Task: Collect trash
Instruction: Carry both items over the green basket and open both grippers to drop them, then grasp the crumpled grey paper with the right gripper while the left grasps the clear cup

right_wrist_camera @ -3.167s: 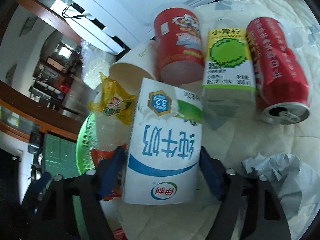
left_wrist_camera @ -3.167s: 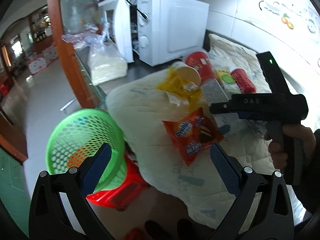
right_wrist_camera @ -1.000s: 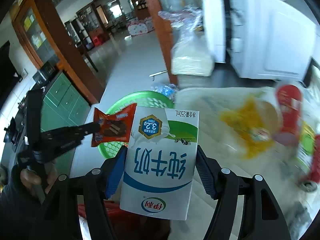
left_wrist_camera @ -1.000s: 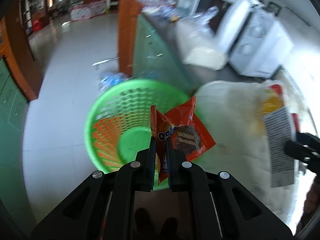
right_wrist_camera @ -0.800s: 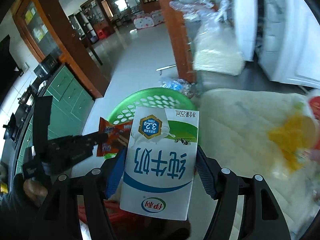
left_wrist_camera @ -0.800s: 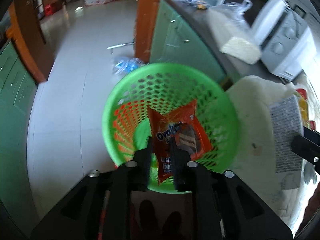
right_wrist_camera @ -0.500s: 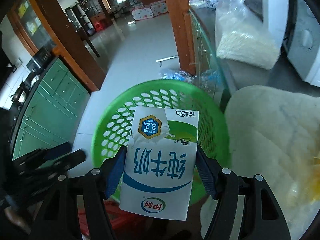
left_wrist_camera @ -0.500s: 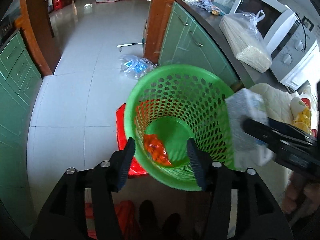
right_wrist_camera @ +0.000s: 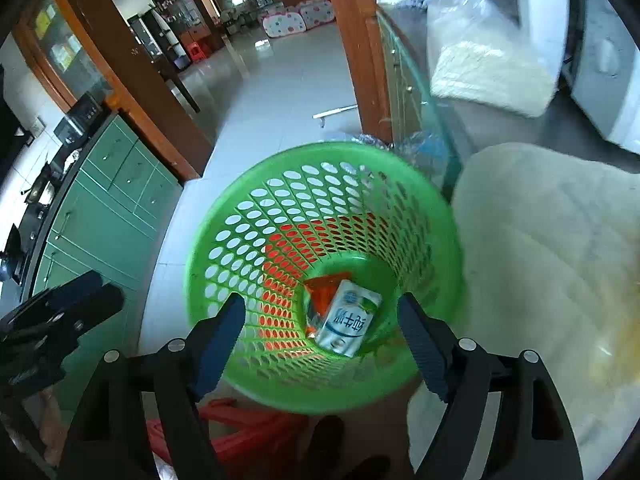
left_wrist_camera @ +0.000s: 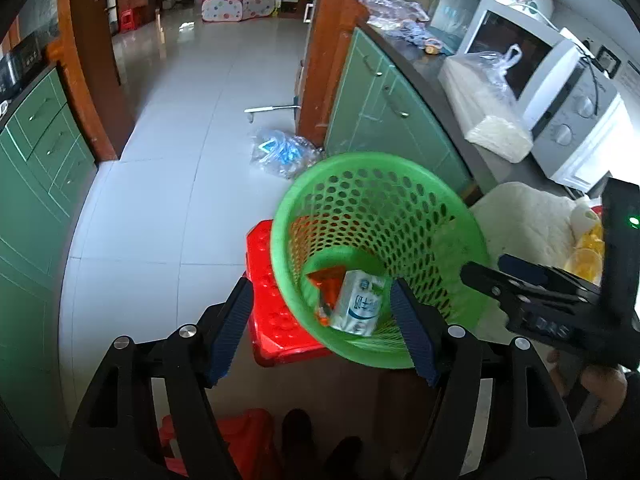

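Right wrist view: milk carton (right_wrist_camera: 347,323) and orange wrapper (right_wrist_camera: 320,290) are seen lying at the green basket's (right_wrist_camera: 240,232) bottom; both grippers, right gripper (right_wrist_camera: 322,346) and left gripper (left_wrist_camera: 320,332), are opening, empty.

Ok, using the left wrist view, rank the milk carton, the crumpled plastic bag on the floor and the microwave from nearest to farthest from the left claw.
1. Milk carton: in the green basket, just ahead of the left claw, whose jaws are opening and empty.
2. Crumpled plastic bag: on the floor beyond the basket.
3. Microwave: on the counter, upper right.

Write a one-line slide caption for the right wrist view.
Right gripper opening, empty, above green basket holding milk carton and orange wrapper.
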A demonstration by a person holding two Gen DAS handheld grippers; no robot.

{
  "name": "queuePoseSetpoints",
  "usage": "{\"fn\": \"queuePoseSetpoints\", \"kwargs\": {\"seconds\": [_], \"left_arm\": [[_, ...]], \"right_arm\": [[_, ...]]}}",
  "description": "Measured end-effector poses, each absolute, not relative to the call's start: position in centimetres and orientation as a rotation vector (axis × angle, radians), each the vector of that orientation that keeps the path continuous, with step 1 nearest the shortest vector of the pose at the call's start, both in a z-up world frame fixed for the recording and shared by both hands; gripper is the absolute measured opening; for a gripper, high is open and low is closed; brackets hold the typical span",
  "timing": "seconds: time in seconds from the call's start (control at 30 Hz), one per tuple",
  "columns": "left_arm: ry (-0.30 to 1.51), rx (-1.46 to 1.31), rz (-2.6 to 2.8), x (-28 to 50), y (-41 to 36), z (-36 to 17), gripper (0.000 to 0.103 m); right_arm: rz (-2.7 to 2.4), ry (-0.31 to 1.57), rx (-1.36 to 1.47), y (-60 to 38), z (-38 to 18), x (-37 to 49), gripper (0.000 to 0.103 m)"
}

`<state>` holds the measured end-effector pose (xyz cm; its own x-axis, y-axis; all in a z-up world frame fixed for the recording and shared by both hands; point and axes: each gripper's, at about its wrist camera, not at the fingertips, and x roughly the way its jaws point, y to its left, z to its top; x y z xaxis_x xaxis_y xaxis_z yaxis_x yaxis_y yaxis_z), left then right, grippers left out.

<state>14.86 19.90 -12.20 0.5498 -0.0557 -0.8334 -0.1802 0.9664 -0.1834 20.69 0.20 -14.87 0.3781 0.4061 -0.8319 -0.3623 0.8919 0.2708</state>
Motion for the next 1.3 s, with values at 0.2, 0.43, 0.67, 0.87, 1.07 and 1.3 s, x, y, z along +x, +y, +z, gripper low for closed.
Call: {"fn": "queuePoseSetpoints", "kwargs": {"seconds": [0.2, 0.43, 0.67, 0.87, 1.07, 1.3], "left_arm": [[0.954, -0.239, 0.028, 14.1, 16.5, -10.2, 0.073], [0.923, -0.207, -0.065, 13.7, 10.3, -8.1, 0.076], [0.913, -0.154, -0.172, 13.2, 4.2, -6.5, 0.078], [0.906, -0.103, -0.243, 13.0, 0.5, -5.8, 0.078], [0.916, -0.074, -0.276, 13.0, -1.6, -6.0, 0.080], [0.928, -0.039, -0.298, 13.8, -3.6, -6.3, 0.089]], "right_arm": [[0.449, 1.015, 0.030, -3.9, -11.3, 17.2, 0.080], [0.351, 0.948, -0.017, -10.2, -8.2, 12.7, 0.084], [0.226, 0.918, 0.019, -16.5, -7.4, 8.7, 0.084], [0.076, 0.904, 0.100, -23.1, -7.4, 5.5, 0.085], [-0.089, 0.886, 0.171, -29.5, -7.9, 3.4, 0.085], [-0.193, 0.913, 0.208, -33.7, -9.7, 3.3, 0.090]]}}
